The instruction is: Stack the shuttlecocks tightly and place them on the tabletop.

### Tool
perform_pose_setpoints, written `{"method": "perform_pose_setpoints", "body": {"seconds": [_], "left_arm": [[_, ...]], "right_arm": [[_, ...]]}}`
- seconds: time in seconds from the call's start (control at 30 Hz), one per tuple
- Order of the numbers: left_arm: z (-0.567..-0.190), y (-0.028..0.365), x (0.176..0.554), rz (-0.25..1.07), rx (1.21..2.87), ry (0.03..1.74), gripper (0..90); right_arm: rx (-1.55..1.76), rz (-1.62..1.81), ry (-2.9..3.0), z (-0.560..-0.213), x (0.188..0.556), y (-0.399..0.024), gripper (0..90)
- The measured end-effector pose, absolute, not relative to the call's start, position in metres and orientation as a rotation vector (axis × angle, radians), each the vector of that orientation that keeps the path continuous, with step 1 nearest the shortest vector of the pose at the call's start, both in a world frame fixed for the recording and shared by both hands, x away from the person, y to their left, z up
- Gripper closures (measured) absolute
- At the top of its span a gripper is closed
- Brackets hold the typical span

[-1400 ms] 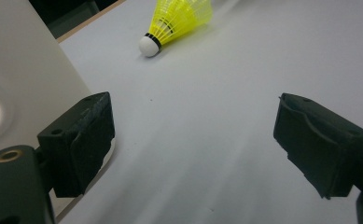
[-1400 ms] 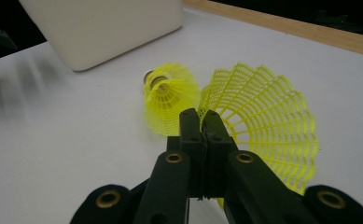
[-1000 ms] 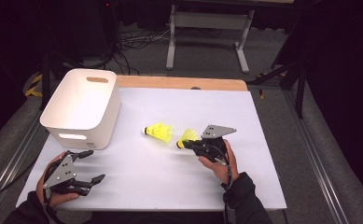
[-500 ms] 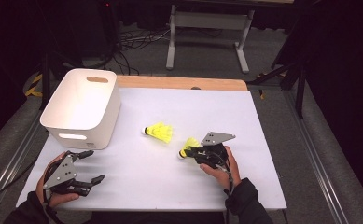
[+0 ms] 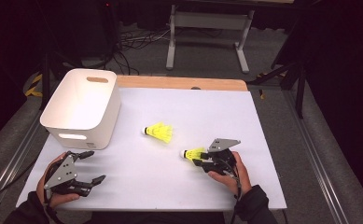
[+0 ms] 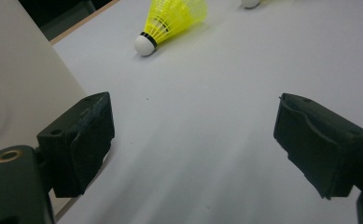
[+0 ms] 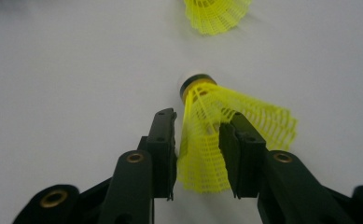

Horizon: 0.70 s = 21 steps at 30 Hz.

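Note:
A yellow shuttlecock (image 5: 192, 153) (image 7: 200, 154) lies on the white table top (image 5: 202, 109), cork pointing left in the high view. My right gripper (image 5: 200, 159) (image 7: 201, 117) straddles its mesh skirt. Its jaws have just been opening, and the skirt sits loosely between the pads, so I read the gripper as open. A second yellow shuttlecock (image 5: 159, 132) (image 6: 171, 18) (image 7: 216, 14) rests on the table a little farther in and to the left. At the near left my left gripper (image 5: 94, 166) (image 6: 193, 149) stands wide open over bare table, nothing between its jaws.
A white plastic bin (image 5: 100, 125) with a handle slot stands at the left, just beyond my left gripper; its wall (image 6: 16, 84) is close beside the left jaw. A wooden strip (image 5: 179, 83) edges the table's far side.
My right gripper has come down and toward the near edge with the shuttlecock, which now lies on the table, and its jaws have parted. The left gripper and the other shuttlecock have stayed put.

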<state>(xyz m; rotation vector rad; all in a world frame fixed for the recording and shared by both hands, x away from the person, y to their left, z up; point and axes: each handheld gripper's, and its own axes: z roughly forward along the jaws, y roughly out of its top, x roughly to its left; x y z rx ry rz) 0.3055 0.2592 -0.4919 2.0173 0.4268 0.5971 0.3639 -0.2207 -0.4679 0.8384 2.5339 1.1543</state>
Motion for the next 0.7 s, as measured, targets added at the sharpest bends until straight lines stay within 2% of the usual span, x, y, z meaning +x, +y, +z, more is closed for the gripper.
{"method": "perform_pose_setpoints", "body": {"seconds": [0.17,0.27,0.4,0.7], "left_arm": [[-0.492,0.259,0.306,0.594,2.021,0.426,13.1],[-0.492,0.258,0.306,0.594,2.023,0.422,13.1],[-0.493,0.258,0.306,0.592,2.022,0.425,13.1],[-0.493,0.258,0.306,0.586,2.022,0.426,13.1]], "right_arm": [[0.847,1.128,2.547,-0.473,0.361,-0.226,70.7],[0.828,1.127,2.546,-0.476,0.360,-0.223,81.5],[0.796,1.101,2.540,-0.478,0.359,-0.217,87.6],[0.786,1.170,2.463,-0.473,0.358,-0.210,90.0]]}}
